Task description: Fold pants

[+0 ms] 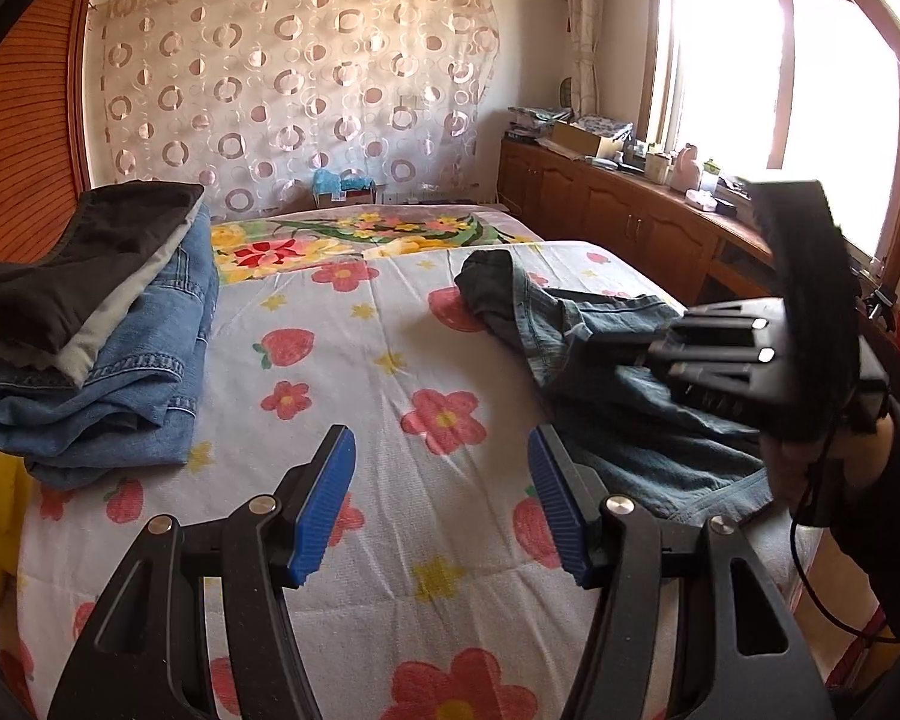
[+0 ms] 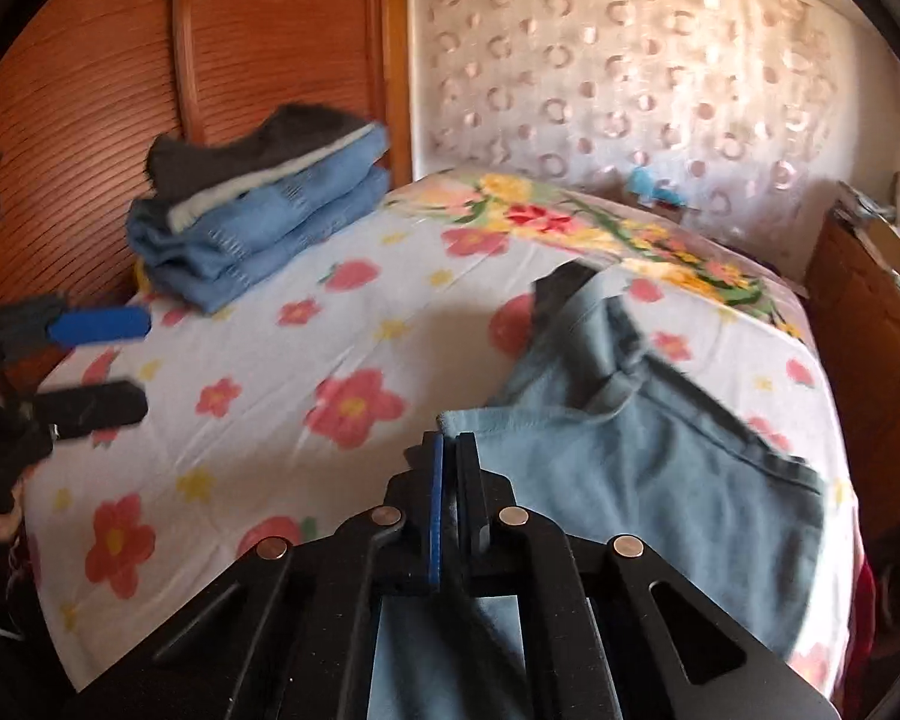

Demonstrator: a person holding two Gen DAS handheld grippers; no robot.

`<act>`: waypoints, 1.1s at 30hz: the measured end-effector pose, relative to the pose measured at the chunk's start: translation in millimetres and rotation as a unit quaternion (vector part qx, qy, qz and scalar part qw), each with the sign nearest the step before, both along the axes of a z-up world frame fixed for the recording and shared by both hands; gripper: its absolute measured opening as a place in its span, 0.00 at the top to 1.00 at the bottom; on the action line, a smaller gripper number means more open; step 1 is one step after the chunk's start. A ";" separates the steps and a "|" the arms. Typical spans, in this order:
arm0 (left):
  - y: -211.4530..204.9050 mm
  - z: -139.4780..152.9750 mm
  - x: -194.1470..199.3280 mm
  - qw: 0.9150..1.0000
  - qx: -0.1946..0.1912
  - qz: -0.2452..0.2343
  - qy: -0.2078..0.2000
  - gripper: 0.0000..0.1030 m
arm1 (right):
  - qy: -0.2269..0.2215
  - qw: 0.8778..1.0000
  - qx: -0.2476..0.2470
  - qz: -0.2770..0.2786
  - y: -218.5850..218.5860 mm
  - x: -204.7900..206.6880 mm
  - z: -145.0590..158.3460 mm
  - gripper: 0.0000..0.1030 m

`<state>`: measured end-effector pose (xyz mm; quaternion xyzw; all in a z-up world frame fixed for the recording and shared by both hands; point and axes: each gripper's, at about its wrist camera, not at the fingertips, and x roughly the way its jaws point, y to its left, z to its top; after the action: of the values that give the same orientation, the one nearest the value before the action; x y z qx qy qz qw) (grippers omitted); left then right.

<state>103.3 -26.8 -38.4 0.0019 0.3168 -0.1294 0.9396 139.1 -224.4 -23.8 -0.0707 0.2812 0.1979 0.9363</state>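
A pair of blue-grey jeans (image 1: 576,354) lies crumpled on the right side of the floral bedsheet (image 1: 354,360); in the right wrist view the jeans (image 2: 630,468) spread from my fingers toward the right. My right gripper (image 2: 453,456) is shut on the jeans' hem edge and lifts it slightly; its black body shows in the left wrist view (image 1: 732,354). My left gripper (image 1: 444,462) is open and empty above the sheet, left of the jeans; it shows at the left edge of the right wrist view (image 2: 120,360).
A stack of folded clothes (image 1: 96,324), blue jeans under grey and black garments, sits at the bed's left edge, also in the right wrist view (image 2: 264,204). A wooden cabinet (image 1: 618,210) with clutter runs along the right under the window. A wooden wardrobe (image 2: 150,60) stands behind the stack.
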 end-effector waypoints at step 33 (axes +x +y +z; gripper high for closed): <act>-28.7 -17.6 2.3 0.999 0.011 -0.034 0.023 0.41 | -0.019 0.983 0.007 -0.182 -83.9 38.8 4.6 0.97</act>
<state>105.6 -55.5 -56.1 0.0200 0.3391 -0.1577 0.9272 177.9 -308.3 -19.2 -0.0151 0.2702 0.0246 0.9624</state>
